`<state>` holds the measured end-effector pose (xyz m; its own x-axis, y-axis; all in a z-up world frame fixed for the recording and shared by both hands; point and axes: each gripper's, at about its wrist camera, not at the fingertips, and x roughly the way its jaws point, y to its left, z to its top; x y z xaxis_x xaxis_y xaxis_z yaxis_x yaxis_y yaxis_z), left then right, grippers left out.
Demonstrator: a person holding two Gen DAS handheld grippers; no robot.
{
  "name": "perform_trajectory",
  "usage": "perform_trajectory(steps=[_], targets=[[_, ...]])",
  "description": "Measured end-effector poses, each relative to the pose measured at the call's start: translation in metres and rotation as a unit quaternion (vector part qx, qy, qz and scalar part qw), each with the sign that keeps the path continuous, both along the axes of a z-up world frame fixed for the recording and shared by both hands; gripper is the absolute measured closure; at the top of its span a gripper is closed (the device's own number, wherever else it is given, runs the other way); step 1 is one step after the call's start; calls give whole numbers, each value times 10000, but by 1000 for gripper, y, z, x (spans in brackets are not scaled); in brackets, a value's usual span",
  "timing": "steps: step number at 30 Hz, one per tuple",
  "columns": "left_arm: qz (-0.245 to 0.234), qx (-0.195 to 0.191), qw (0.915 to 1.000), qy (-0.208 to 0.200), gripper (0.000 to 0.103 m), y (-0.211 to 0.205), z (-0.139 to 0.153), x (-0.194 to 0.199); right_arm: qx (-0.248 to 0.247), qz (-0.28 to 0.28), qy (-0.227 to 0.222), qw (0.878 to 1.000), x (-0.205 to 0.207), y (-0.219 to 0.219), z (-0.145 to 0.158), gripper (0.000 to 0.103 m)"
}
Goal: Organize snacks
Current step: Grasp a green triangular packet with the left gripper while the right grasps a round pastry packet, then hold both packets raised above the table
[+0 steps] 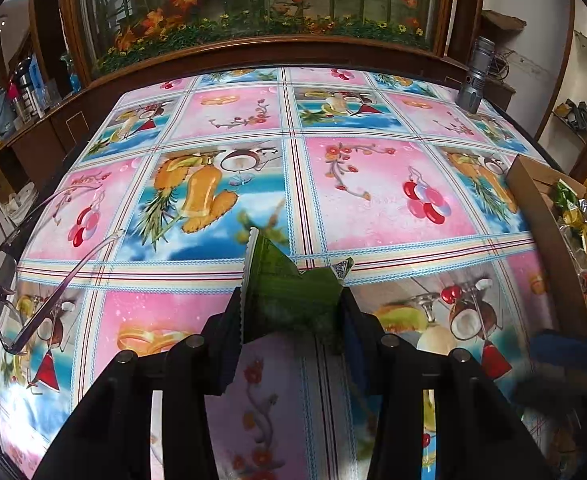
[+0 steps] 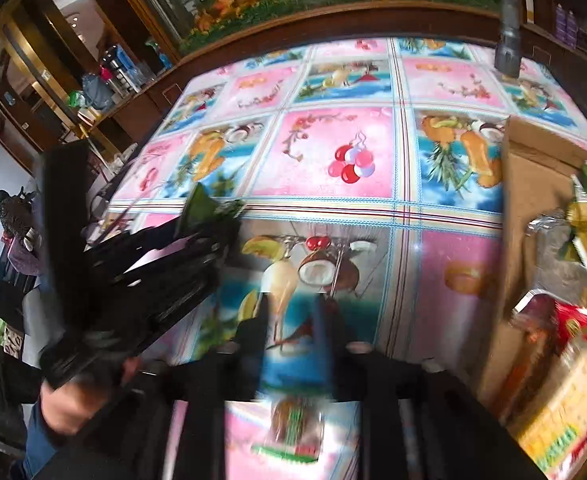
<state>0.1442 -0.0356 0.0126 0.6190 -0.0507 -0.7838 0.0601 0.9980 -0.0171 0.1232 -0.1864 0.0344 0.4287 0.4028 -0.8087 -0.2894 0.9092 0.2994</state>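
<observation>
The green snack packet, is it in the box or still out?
Out. The green snack packet is pinched in the left gripper above the table, apart from the cardboard box.

Dark green snack wrapper (image 1: 289,292) with a pale serrated edge, black tongs (image 1: 291,312), tabletop (image 1: 373,208) checked in pink blossom-and-cherry squares and blue fruit-and-coconut squares, brown cardboard box (image 1: 541,216) of gold, green, red wrappers, purple-framed glasses (image 1: 33,280), silver flashlight (image 1: 473,76)

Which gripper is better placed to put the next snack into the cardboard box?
Left. The left gripper already clamps a green snack packet, needing only a carry to the cardboard box. The right gripper, blurred, appears empty over the tablecloth.
</observation>
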Motion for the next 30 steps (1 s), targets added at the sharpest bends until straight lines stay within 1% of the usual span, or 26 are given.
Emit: perform_trajectory(steps=[1,2,4,6,7,9,10,12,13,16,19,20,21,23,24,25,26,28,30], targets=[[0,-10,10000,3,60,0,0,0,-11,8,-22,10000,-9,1,0,45],[2,-27,10000,5,60,0,0,0,-13,80,-28,10000,-18,2,2,40],[7,-19,10000,4,60,0,0,0,-4,221,4,9998,-31,3,0,40],[6,-5,10000,-5,60,0,0,0,-20,184,63,9998,-38,3,-3,40],[9,-22,10000,-4,60,1,0,-1,-94,203,40,9997,-41,2,-5,40],[11,-45,10000,-3,60,1,0,-1,-394,314,-27,9987,-49,6,-9,40],[18,-54,10000,-3,60,2,0,-1,-584,323,33,9978,-52,10,-16,43],[22,-56,10000,-11,60,1,1,-1,-1031,265,-139,9942,-60,13,-21,60],[22,-43,10000,-6,60,2,0,-1,-1303,254,-222,9909,-63,16,-23,71],[35,-7,10000,-27,60,2,1,-2,-1573,402,-478,9856,-68,29,-27,72],[44,-36,10000,-24,60,2,0,-2,-1696,344,-606,9831,-55,39,-25,74],[51,-37,10000,-25,60,3,0,-2,-1672,211,-622,9837,-42,39,-24,75],[54,-40,10000,-23,60,3,0,-2,-1545,35,-558,9864,-29,37,-23,75],[53,-40,10000,-26,60,3,0,-2,-1020,-447,-427,9929,2,24,-17,75],[57,-36,10000,-28,60,2,0,-2,-862,-651,-466,9931,12,20,-13,75],[59,-36,10000,-27,60,2,0,-2,-821,-830,-548,9917,19,17,-9,75],[76,-40,10000,-27,60,2,0,-2,-778,-965,-715,9897,22,14,-4,75],[100,-35,9999,-26,61,2,0,-1,-549,-928,-869,9904,20,12,-6,75],[95,-43,9999,-23,61,2,0,-1,-611,-919,-854,9902,20,13,-8,75]])
